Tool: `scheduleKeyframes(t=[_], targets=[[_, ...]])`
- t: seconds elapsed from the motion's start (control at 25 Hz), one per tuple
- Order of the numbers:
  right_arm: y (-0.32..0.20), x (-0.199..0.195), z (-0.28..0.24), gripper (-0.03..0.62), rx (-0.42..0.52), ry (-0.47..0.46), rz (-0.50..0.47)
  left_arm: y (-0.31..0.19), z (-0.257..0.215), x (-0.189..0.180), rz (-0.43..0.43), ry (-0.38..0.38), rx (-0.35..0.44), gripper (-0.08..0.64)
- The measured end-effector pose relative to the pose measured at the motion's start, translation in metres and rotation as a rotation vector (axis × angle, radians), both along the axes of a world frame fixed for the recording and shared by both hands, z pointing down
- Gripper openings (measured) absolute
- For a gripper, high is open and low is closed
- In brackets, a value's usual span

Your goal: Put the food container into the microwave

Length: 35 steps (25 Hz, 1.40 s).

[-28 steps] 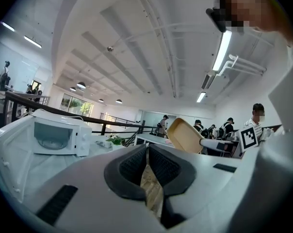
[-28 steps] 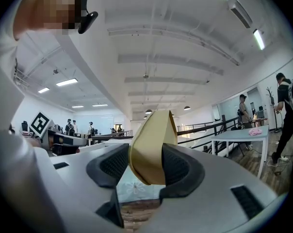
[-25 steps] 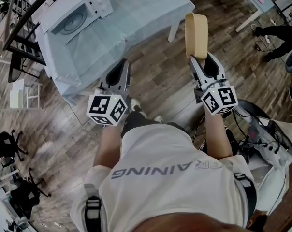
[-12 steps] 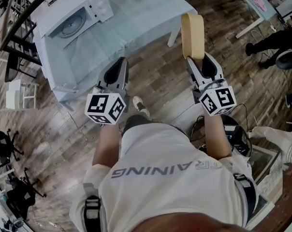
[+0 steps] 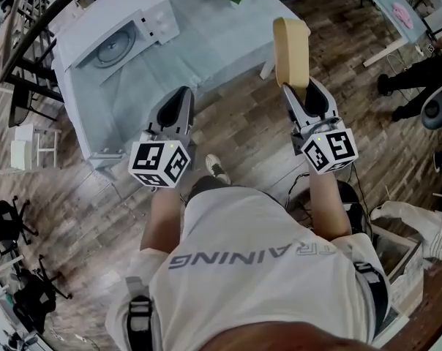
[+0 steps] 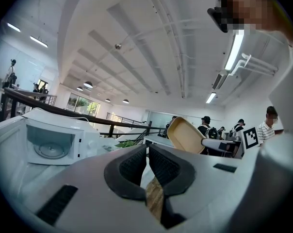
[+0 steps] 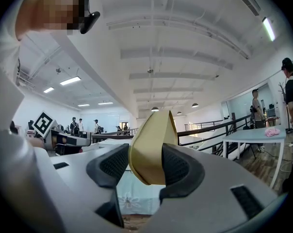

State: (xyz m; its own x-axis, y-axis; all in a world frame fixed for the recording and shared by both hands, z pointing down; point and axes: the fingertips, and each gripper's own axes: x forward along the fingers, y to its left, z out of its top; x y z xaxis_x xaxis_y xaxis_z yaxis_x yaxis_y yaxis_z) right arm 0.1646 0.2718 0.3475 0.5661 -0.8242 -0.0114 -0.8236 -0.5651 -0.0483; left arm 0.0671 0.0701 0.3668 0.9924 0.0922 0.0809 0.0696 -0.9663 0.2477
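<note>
With my right claw (image 5: 297,88) clamped on the food container (image 5: 291,50), on edge above the floor short of the surface (image 5: 206,46), and my left claw (image 5: 178,99) closed empty, I'd level it before sliding it into the open microwave (image 5: 115,31).

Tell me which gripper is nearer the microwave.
Left. In the head view the left gripper hangs beside the table that bears the microwave; the right gripper, its fingers on the food container, is farther right, past the table's corner.
</note>
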Motion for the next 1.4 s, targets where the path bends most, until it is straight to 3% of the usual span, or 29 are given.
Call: scheduleKeyframes(t=[0.36,0.76,1.12,1.4], targets=[[-0.06,0.048,0.0,0.222,-0.015,-0.007,-0.017,-0.058,0.002,0.047,-0.014,-0.007,-0.015,0.044],[-0.113,0.076,-0.007,0.222,-0.019,0.009,-0.061,-0.106,0.003,0.073,-0.044,-0.007,-0.021,0.044],[-0.155,0.092,-0.005,0.222,-0.014,0.003,-0.165,-0.14,0.004,0.07,-0.15,-0.018,-0.022,0.044],[-0.19,0.123,-0.008,0.222,0.005,-0.008,-0.298,-0.158,-0.003,0.079,-0.28,-0.028,-0.013,0.044]])
